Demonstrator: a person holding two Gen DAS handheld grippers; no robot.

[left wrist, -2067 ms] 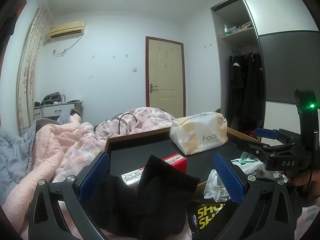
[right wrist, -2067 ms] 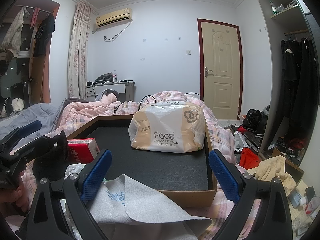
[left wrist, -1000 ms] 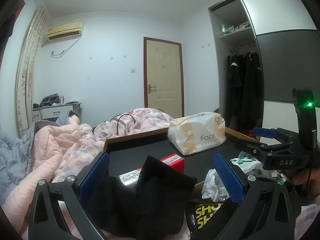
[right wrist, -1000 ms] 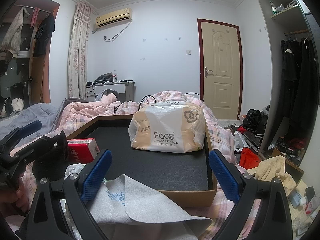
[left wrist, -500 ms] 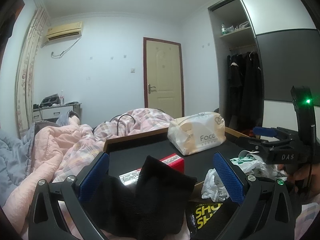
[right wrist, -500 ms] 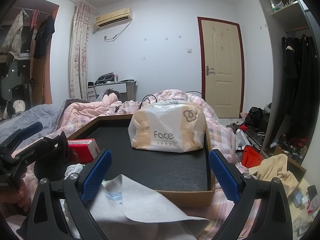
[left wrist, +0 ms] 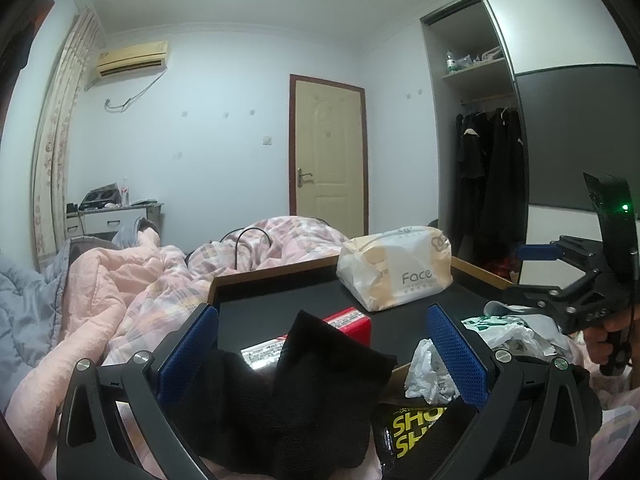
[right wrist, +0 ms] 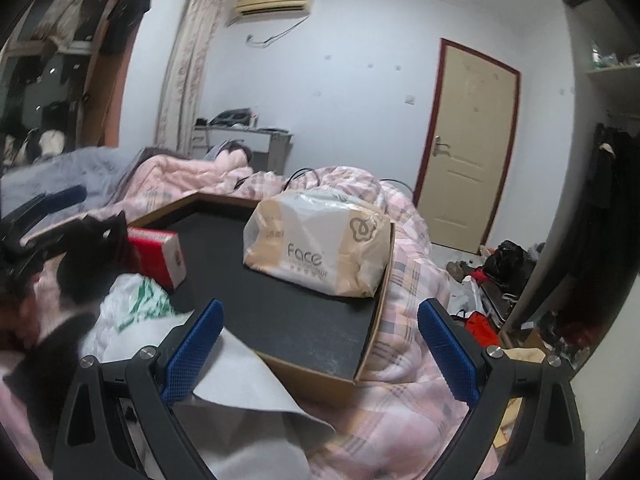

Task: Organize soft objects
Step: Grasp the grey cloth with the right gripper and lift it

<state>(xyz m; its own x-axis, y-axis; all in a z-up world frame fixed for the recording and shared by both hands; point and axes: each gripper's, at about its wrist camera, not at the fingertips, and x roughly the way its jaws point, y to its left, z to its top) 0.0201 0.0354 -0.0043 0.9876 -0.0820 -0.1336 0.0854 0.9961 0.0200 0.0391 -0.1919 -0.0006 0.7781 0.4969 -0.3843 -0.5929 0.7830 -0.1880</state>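
My left gripper (left wrist: 320, 356) is open, and a black cloth (left wrist: 288, 392) lies bunched between its blue pads at the tray's near edge. Behind the cloth a red box (left wrist: 348, 320) lies on the black tray (left wrist: 280, 296). A bagged "Face" tissue pack (left wrist: 396, 272) sits at the tray's far right. My right gripper (right wrist: 322, 352) is open and tilted above a grey cloth (right wrist: 240, 392), gripping nothing. The right wrist view shows the tissue pack (right wrist: 320, 252), the red box (right wrist: 156, 256) and the left gripper (right wrist: 52, 220) at the far left.
A white crumpled bag (left wrist: 432, 368), a green-printed bag (left wrist: 500, 324) and a black-and-yellow packet (left wrist: 416, 428) lie by the tray's near right corner. Pink quilts (left wrist: 120, 280) surround the tray. Clutter covers the floor (right wrist: 500, 272) to the right, and a wardrobe (left wrist: 488, 184) stands beyond.
The right gripper has lifted, swung right and rolled, so its view is now tilted and the grey cloth sits lower left. The left gripper and the black cloth have stayed put.
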